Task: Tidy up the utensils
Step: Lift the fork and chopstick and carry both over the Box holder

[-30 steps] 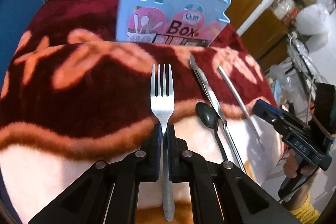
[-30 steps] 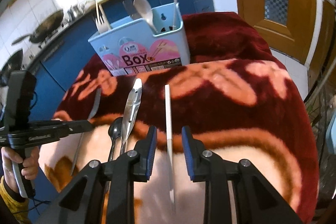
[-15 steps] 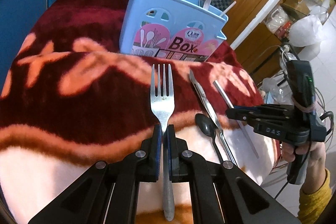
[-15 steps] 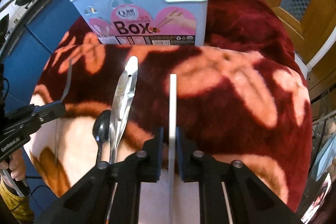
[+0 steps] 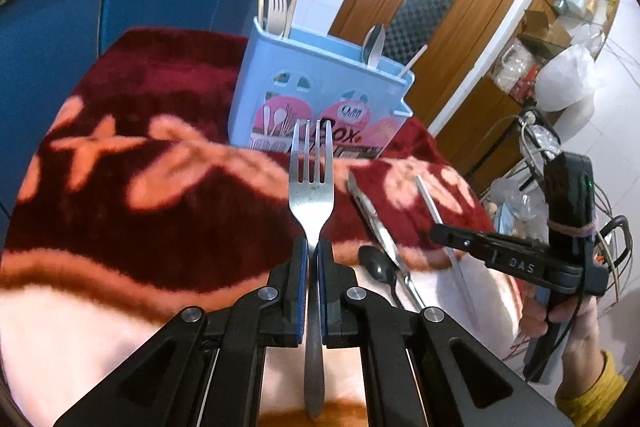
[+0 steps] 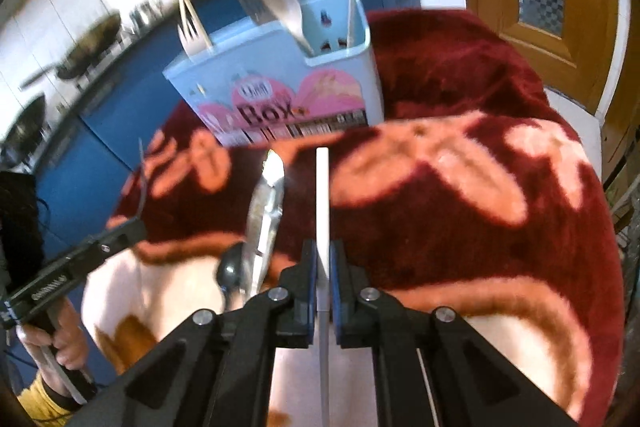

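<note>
My left gripper (image 5: 313,247) is shut on the neck of a metal fork (image 5: 311,187), whose tines point at the light blue utensil box (image 5: 320,95). That box (image 6: 280,99) stands upright on the blanket and holds several utensils. My right gripper (image 6: 323,247) has its jaws closing, and the pads press on a pale chopstick (image 6: 322,195) that points toward the box. The left wrist view shows that right gripper (image 5: 436,229) from the side, on the chopstick (image 5: 430,199). The left gripper (image 6: 132,227) and the edge-on fork (image 6: 142,179) show at the left of the right wrist view.
Metal tongs (image 5: 372,215) and a black spoon (image 5: 376,265) lie on the red and pink blanket (image 5: 160,219) between the two grippers. They show again as tongs (image 6: 266,203) and spoon (image 6: 230,269). Blue cabinets stand behind, and a wooden door (image 5: 432,7) to the right.
The right jaws have closed from wide apart onto the chopstick. The left gripper has tipped up with the fork, so its tines now overlap the box's label.
</note>
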